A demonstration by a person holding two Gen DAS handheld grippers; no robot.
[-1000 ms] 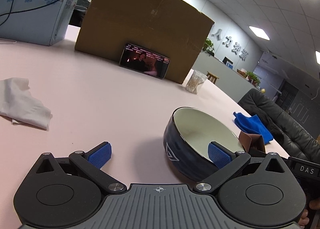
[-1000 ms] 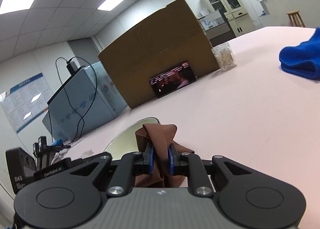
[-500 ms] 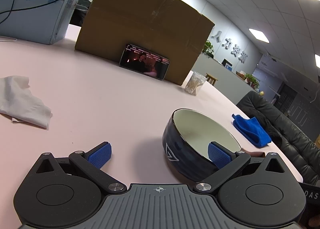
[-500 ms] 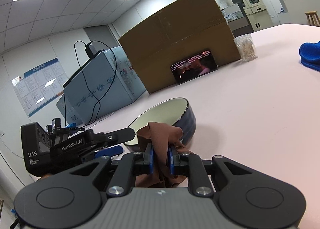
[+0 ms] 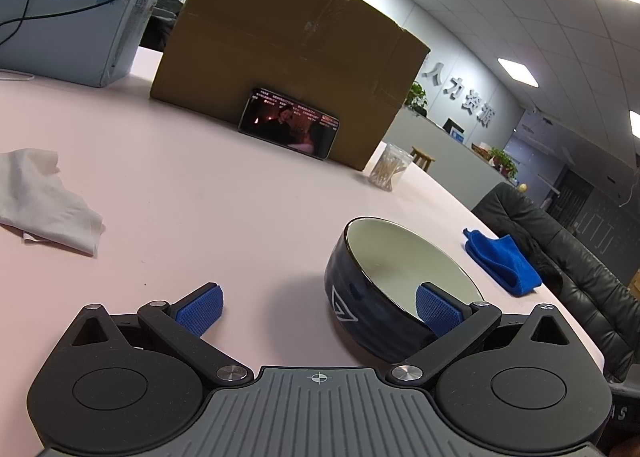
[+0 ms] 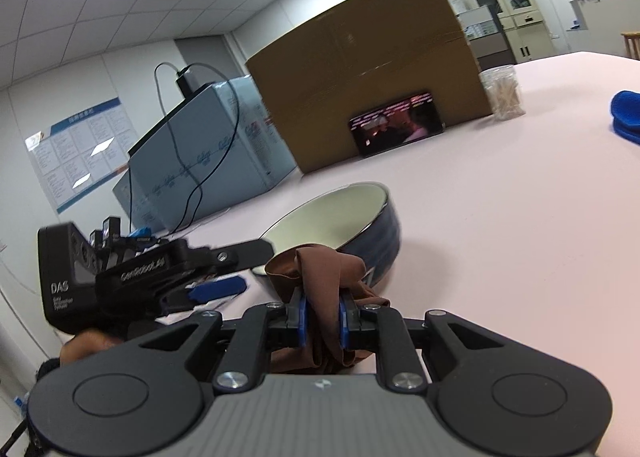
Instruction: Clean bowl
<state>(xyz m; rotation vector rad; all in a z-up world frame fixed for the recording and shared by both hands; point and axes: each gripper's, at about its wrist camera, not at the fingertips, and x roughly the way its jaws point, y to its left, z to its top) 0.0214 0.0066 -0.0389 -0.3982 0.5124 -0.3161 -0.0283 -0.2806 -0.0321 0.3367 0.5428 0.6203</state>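
The pale pink table [image 5: 224, 209] carries a bowl [image 5: 384, 281], cardboard box [image 5: 280, 69], phone [image 5: 289, 123], white cloth [image 5: 44, 201], blue cloth [image 5: 504, 261] and what looks like a swab jar [image 5: 389, 172].

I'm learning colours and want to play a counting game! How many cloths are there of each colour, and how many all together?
Brown cloth, pinched in the right gripper: 1
Bright blue folded cloth on the pink table: 1
White crumpled cloth on the table: 1
Total: 3 cloths
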